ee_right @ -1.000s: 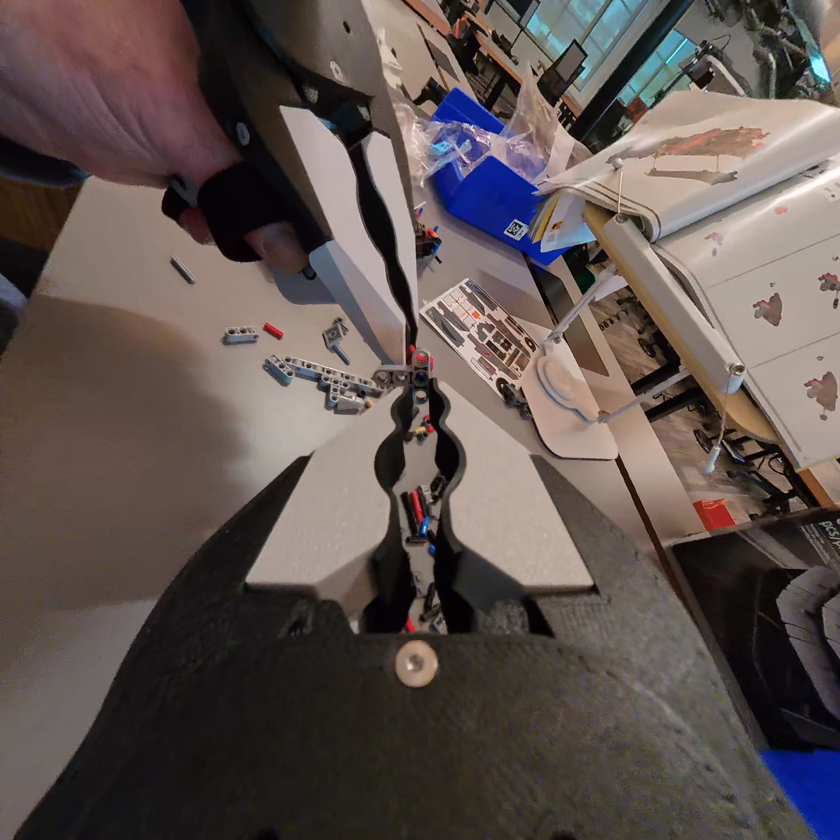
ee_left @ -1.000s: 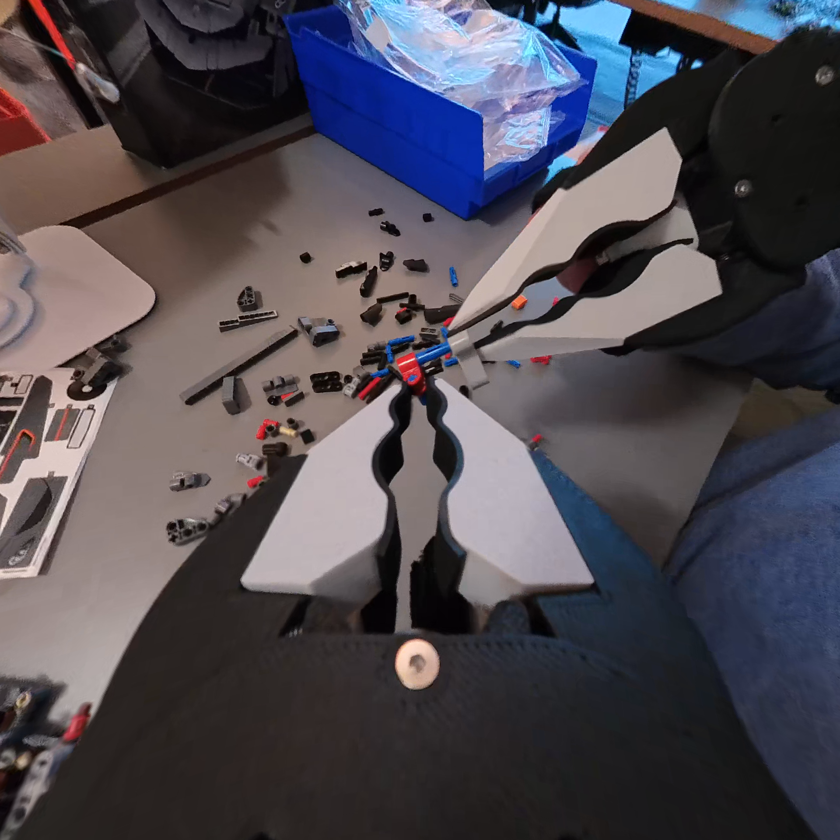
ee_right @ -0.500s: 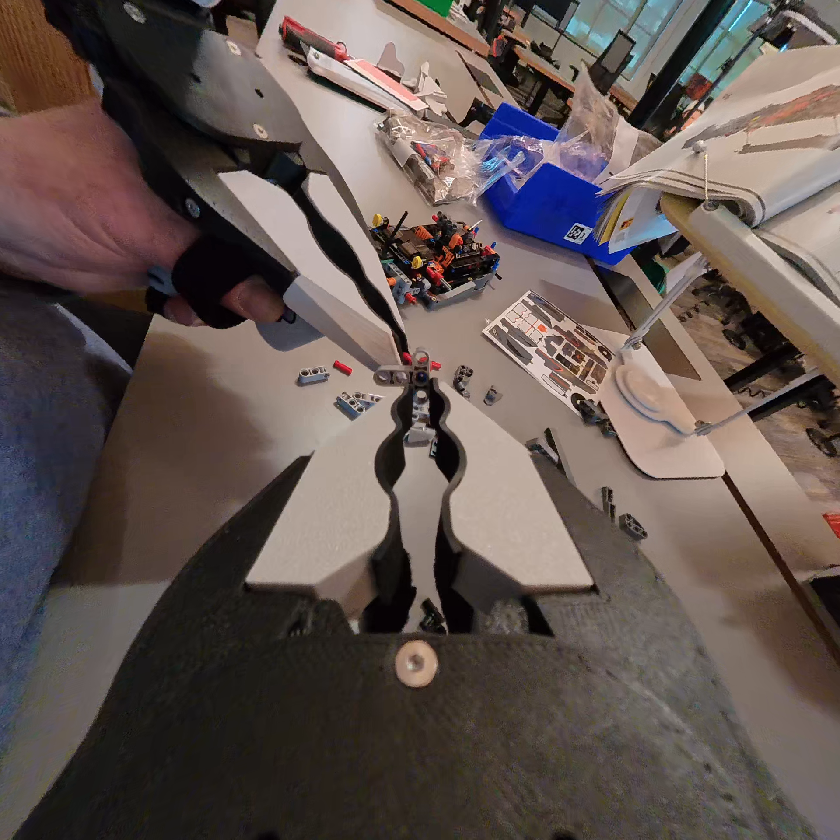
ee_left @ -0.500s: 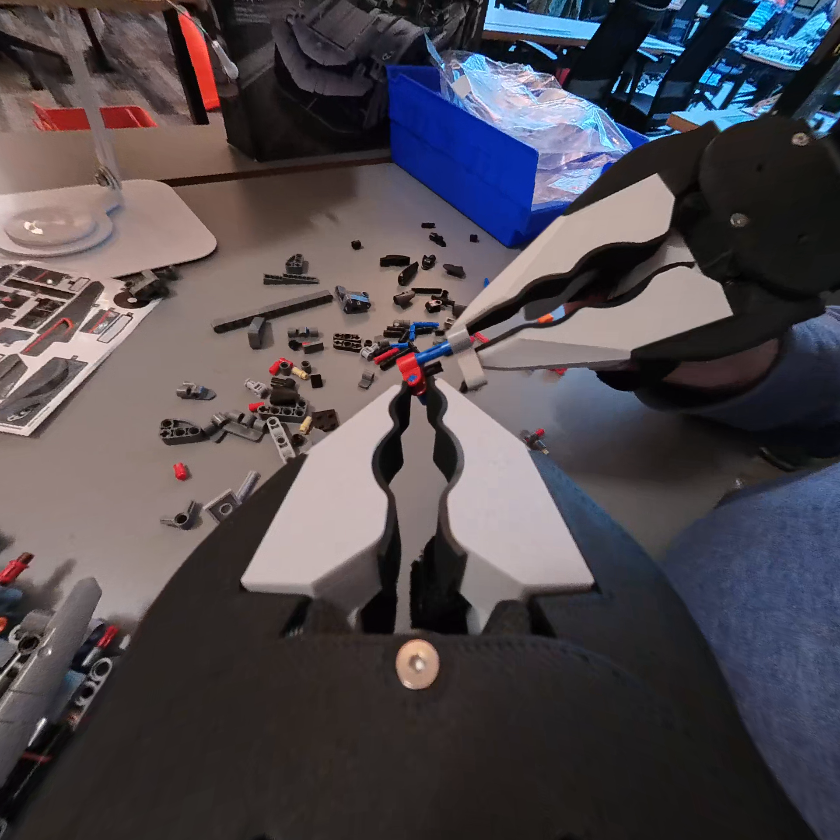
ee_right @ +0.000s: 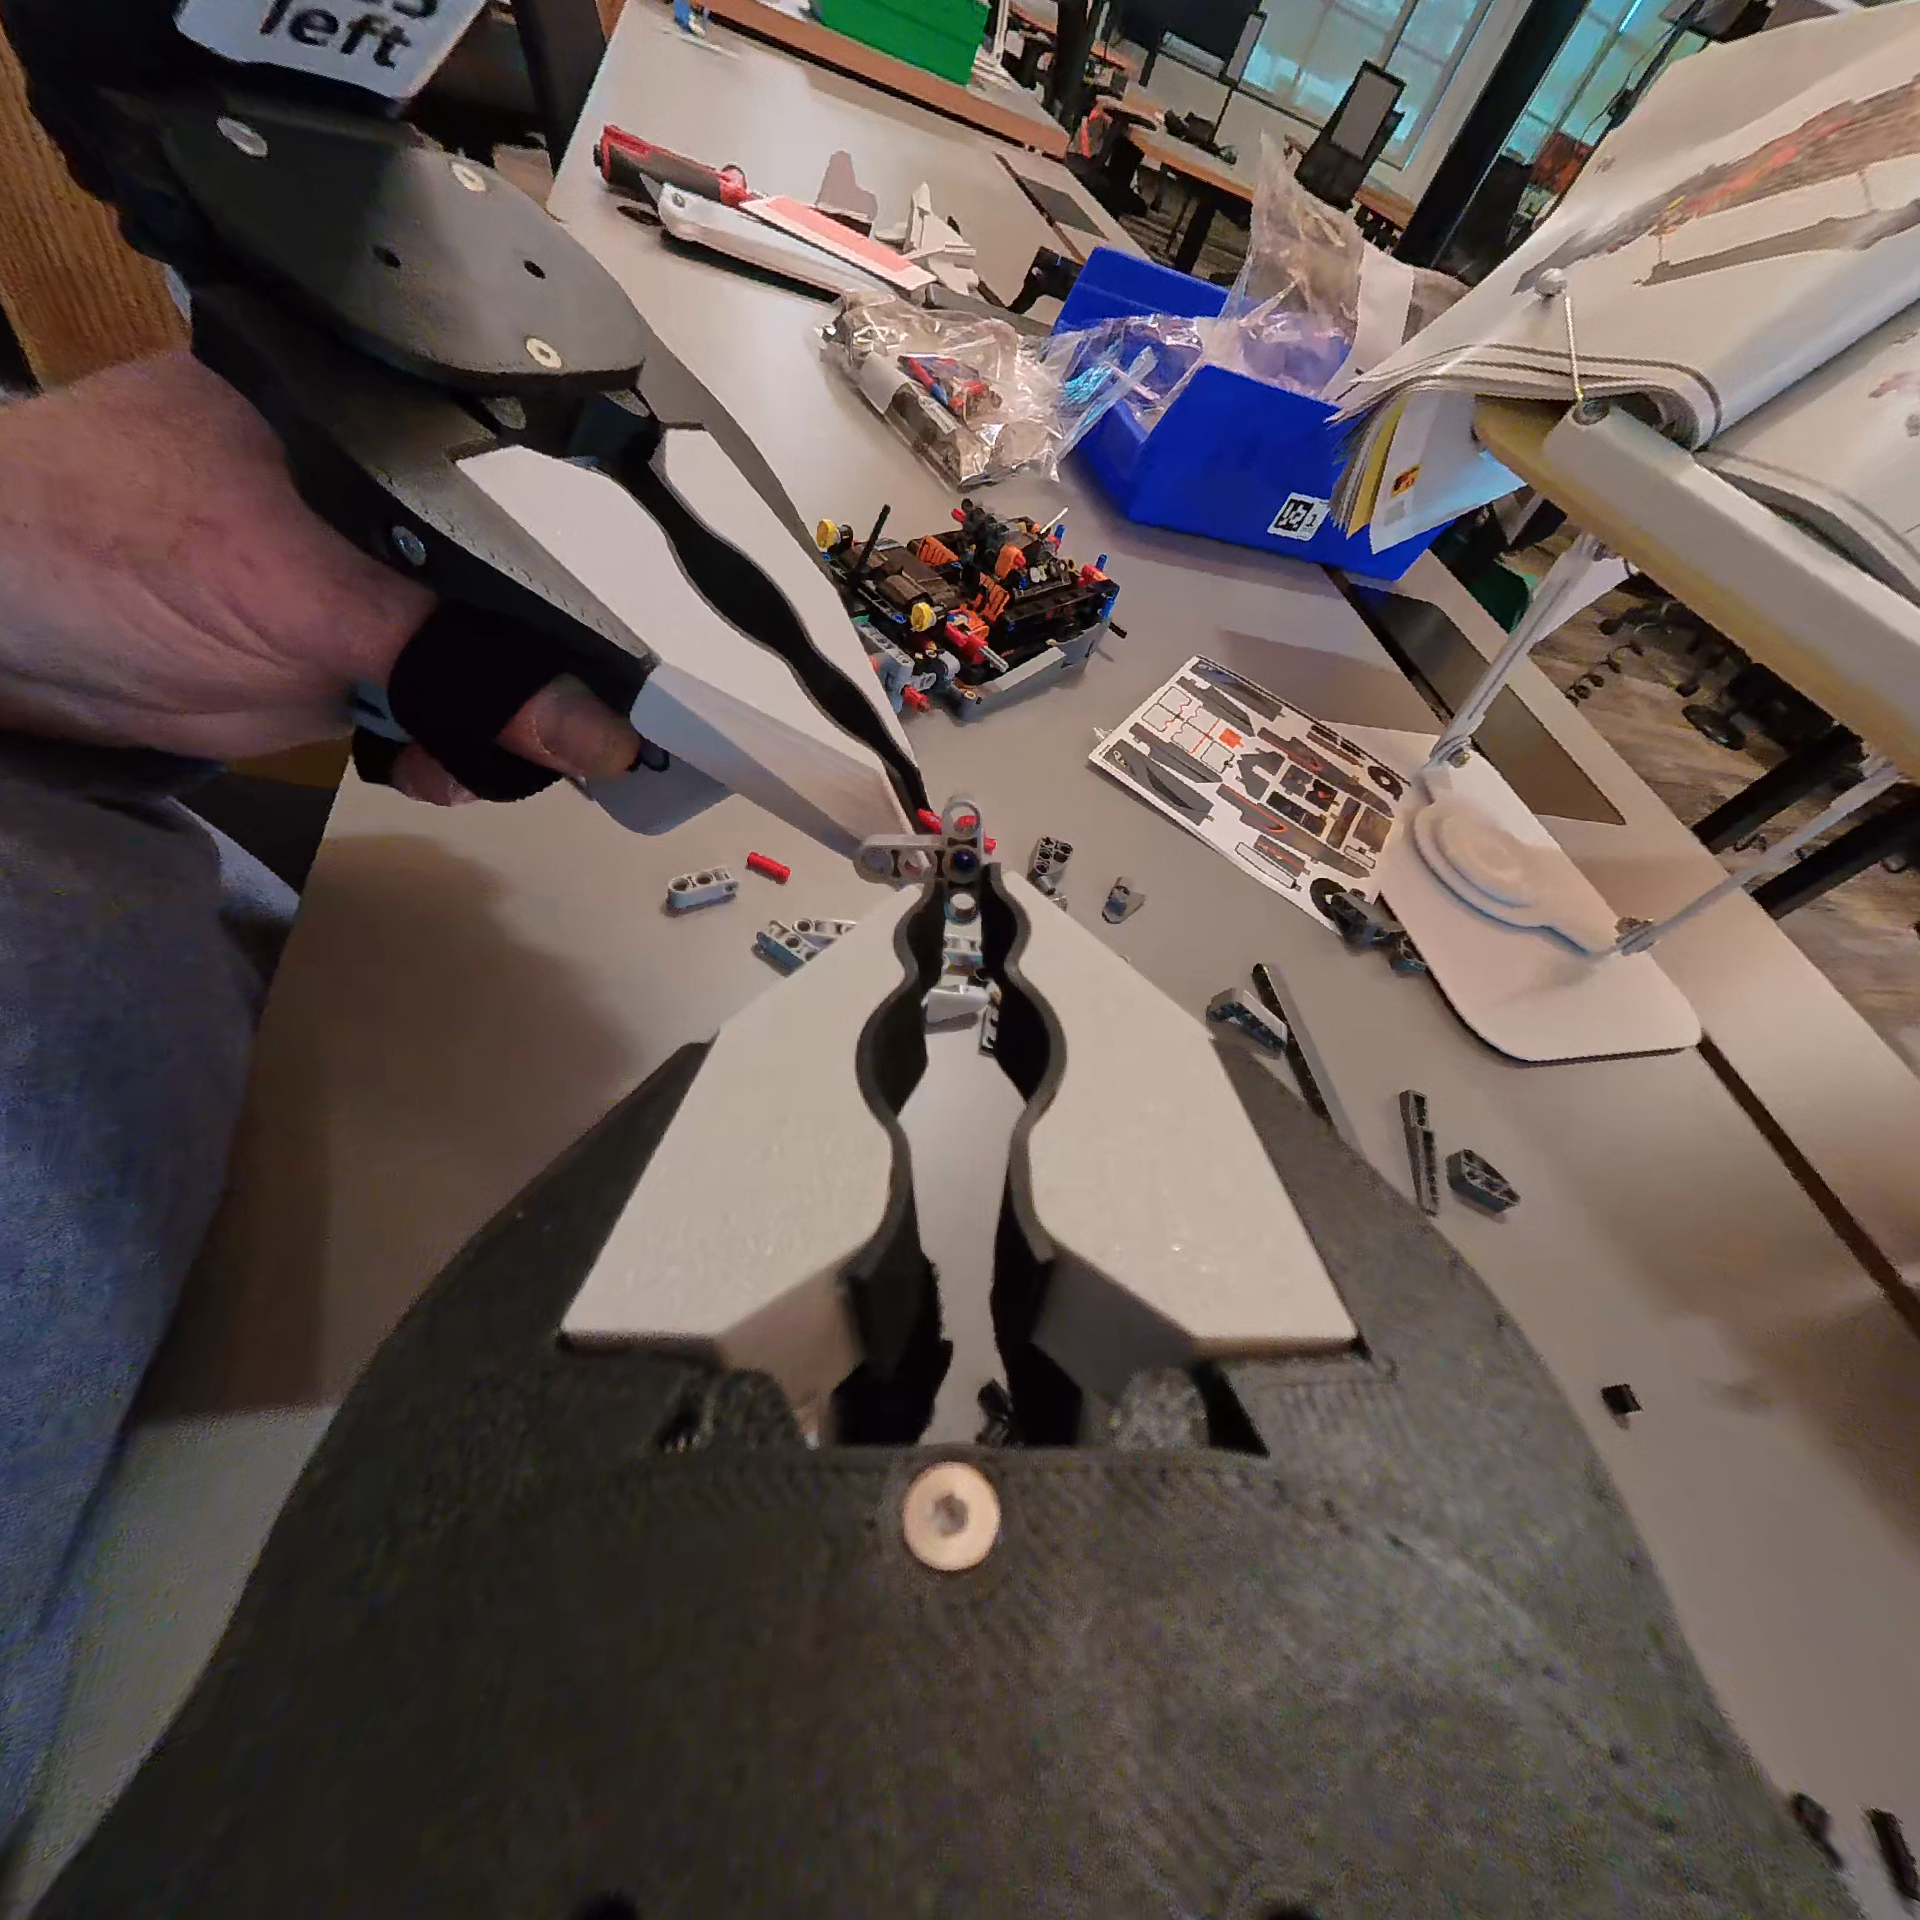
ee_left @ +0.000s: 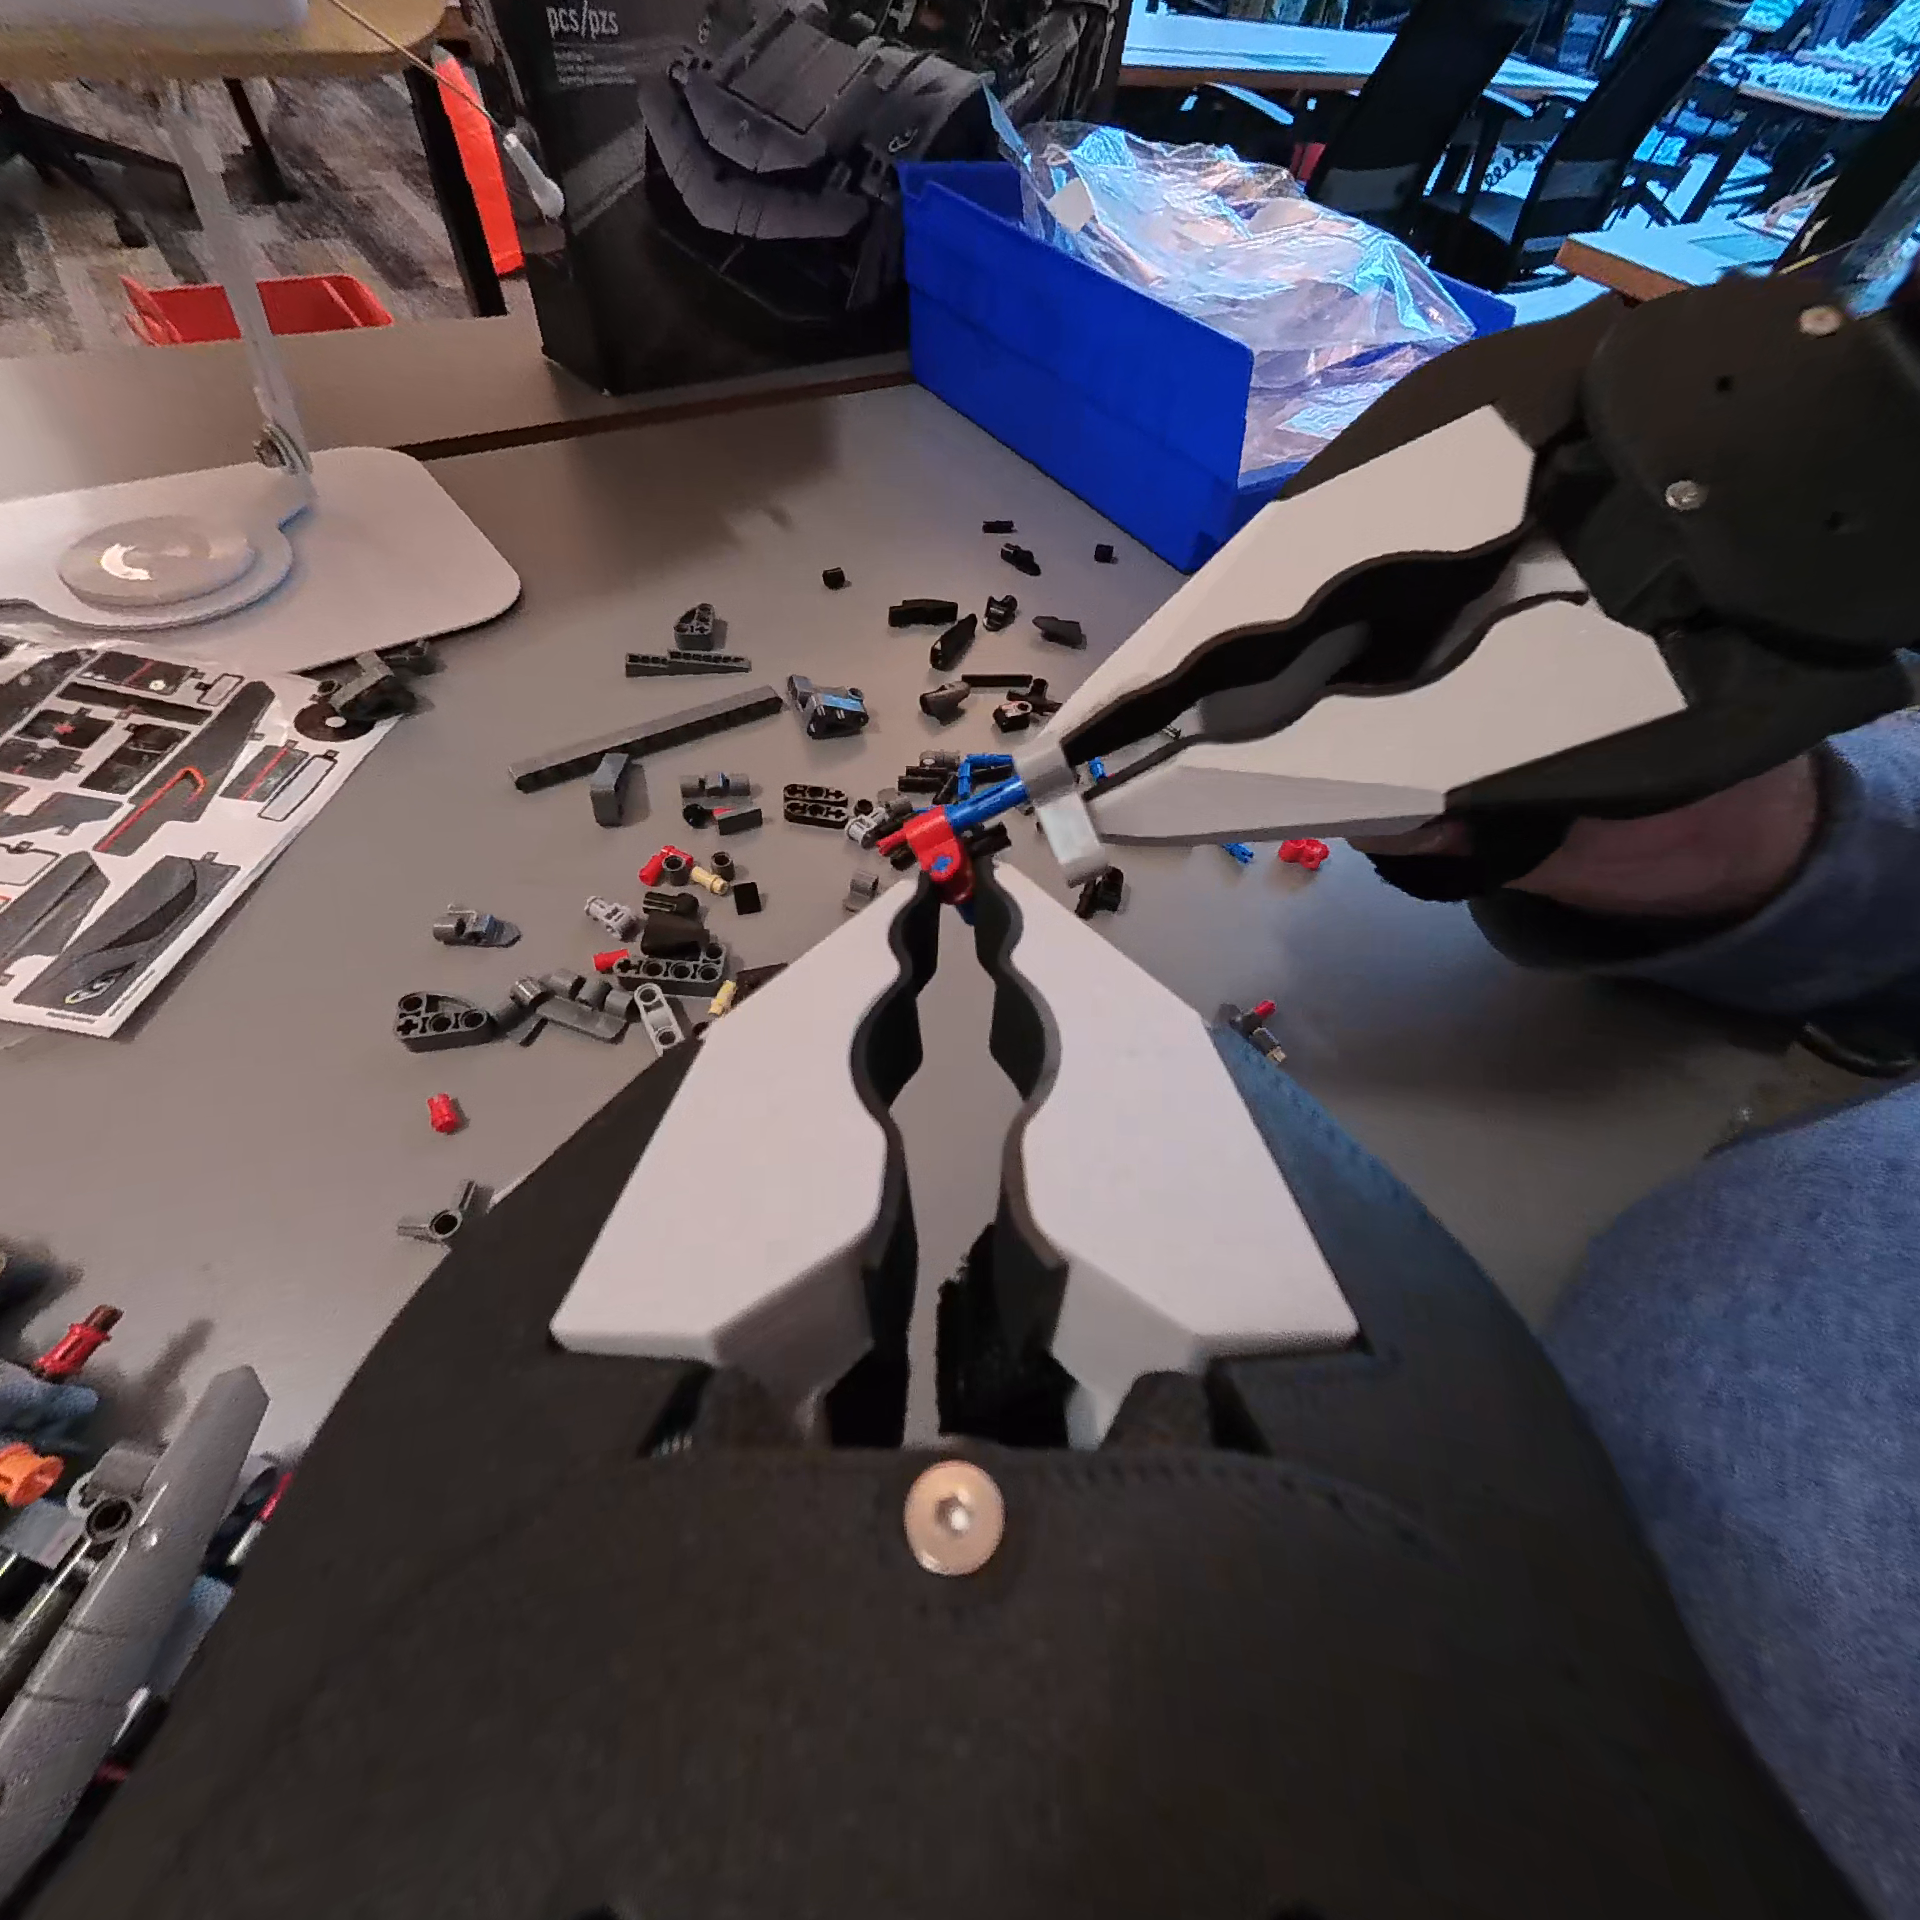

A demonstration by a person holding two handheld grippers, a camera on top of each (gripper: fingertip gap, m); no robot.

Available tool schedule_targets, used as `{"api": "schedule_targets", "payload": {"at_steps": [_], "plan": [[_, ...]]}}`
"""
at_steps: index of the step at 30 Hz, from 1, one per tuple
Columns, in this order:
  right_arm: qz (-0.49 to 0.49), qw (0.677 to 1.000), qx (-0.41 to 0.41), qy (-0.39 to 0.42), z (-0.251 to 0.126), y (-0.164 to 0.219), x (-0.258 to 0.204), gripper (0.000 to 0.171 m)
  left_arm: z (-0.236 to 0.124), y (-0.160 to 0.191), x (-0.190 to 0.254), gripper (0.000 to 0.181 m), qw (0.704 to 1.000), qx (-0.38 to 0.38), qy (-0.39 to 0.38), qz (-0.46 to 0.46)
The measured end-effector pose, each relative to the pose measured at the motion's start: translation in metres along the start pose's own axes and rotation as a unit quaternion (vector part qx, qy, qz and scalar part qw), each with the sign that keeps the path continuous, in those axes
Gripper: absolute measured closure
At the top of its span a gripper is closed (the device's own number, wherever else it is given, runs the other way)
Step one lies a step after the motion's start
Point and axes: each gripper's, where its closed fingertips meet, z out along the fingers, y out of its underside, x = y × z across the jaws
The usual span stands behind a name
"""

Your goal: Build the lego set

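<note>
**Both tongs pinching one small assembly above the worktop**

I am holding my left tongs nearly shut, their tips pinching a small red connector at the end of a blue and grey sub-assembly. My right tongs are coming in from the right side of the left wrist view, also drawn narrow, and are clamping a light grey beam joined to the blue pins of that same piece. So the two sets of tips are meeting at the little build, which is hanging just above the grey worktop.

In the right wrist view my right tongs are gripping the grey beam upright between the tips, with the left tongs touching it from the upper left; my hand is wrapping the left handle.

Loose black, grey and red pieces are lying scattered on the worktop beneath the tips. The larger half-built model is sitting farther back, near a sticker sheet and a blue bin holding clear bags. A white lamp base is standing beside the sheet.
</note>
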Motion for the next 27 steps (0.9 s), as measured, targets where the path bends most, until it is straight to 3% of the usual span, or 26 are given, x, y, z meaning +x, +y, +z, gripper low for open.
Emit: {"api": "schedule_targets", "payload": {"at_steps": [11, 27], "plan": [[-0.091, 0.995, -0.033, 0.004, 0.008, 0.006, -0.021, 0.167, -0.015, 0.024, 0.007, 0.176, 0.998, -0.025, 0.020, -0.048], [-0.072, 0.996, -0.015, -0.046, 0.004, 0.010, -0.030, 0.167, -0.016, 0.029, 0.011, 0.176, 1.000, -0.022, 0.011, -0.005]]}}
